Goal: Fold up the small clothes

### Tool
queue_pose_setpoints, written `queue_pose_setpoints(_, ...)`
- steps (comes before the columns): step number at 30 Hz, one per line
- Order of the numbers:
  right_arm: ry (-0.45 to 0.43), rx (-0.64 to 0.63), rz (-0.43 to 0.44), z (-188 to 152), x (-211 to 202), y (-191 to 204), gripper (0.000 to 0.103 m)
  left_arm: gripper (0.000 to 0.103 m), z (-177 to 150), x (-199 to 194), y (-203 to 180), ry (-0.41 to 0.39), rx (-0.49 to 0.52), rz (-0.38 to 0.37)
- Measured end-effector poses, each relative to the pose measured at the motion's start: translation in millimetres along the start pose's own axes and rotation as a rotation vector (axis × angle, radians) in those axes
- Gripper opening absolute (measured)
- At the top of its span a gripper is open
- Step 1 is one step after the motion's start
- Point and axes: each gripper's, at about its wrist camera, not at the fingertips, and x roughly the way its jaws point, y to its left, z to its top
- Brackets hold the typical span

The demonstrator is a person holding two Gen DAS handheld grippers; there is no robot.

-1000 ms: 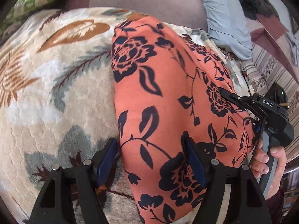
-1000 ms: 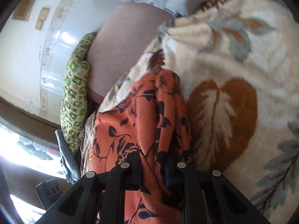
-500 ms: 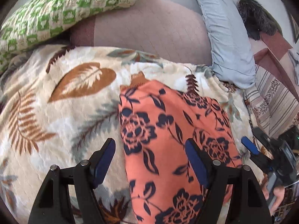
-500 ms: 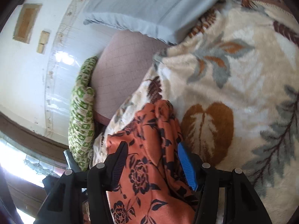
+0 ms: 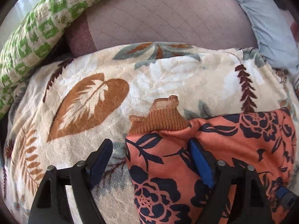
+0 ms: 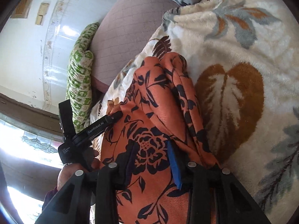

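Note:
An orange garment with a dark floral print (image 5: 214, 158) lies on a cream leaf-patterned blanket (image 5: 93, 97), with a ribbed brown cuff (image 5: 160, 119) sticking out at its far corner. My left gripper (image 5: 151, 160) is open, its jaws straddling the garment's left edge near the cuff. In the right wrist view the garment (image 6: 158, 112) lies bunched in folds. My right gripper (image 6: 151, 160) is open with the cloth between its fingers. The left gripper (image 6: 112, 118) shows there, touching the garment's left side.
A green-and-white patterned pillow (image 5: 37, 29) lies far left, a mauve quilted cushion (image 5: 168, 15) at the back and a pale blue pillow (image 5: 267, 22) far right. The blanket (image 6: 243, 56) spreads to the right of the garment. A wall and window (image 6: 28, 56) are at left.
The right gripper let go of the garment a second ago and now stands open over it. The left gripper has drawn back toward the cuffed corner.

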Motion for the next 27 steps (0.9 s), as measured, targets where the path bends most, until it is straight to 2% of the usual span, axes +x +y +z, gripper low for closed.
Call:
queue_pose_setpoints(2, 0.001, -0.024, -0.017, -0.5, 2.9, 3.1, 0.037, 0.095, -0.5, 0.1, -4.4, -0.016, 0.045, 0.043)
queue_pose_setpoints(4, 0.003, -0.031, -0.021, -0.7, 2.9, 4.9, 0.038, 0.095, 1.4, -4.4, -2.2, 0.006, 0.028, 0.046)
queue_pose_setpoints(6, 0.013, -0.024, -0.005, 0.5, -0.4, 4.9, 0.038, 0.093, 0.0, -15.8, 2.6, 0.01, 0.008, 0.018)
queue_pose_setpoints(9, 0.026, -0.031, 0.024, 0.7, -7.6, 11.9, 0.039, 0.093, -13.3, -45.8, 9.5, -0.045, 0.005, -0.041)
queue_pose_setpoints(13, 0.086, -0.151, 0.062, -8.8, -16.3, 35.7, 0.04, 0.093, -48.6, -84.1, 12.8, -0.088, 0.034, -0.102)
queue_pose_setpoints(17, 0.181, -0.244, 0.051, -23.5, -15.9, 50.3, 0.04, 0.093, -91.4, -104.1, 8.7, -0.076, 0.069, -0.097)
queue_pose_setpoints(19, 0.247, -0.262, 0.018, -31.2, -9.6, 47.8, 0.04, 0.093, -111.7, -111.9, 3.6, -0.07, 0.079, -0.095)
queue_pose_setpoints(21, 0.308, -0.244, -0.021, -36.8, 1.4, 36.0, 0.04, 0.093, -127.9, -111.4, -3.2, -0.06, 0.094, -0.073)
queue_pose_setpoints(24, 0.335, -0.193, -0.004, -38.8, 11.9, 19.3, 0.039, 0.094, -146.5, -92.8, -16.4, 0.003, 0.115, -0.071)
queue_pose_setpoints(27, 0.33, -0.173, -0.006, -39.6, 11.7, 15.2, 0.039, 0.095, -155.8, -88.5, -14.3, 0.016, 0.04, -0.086)
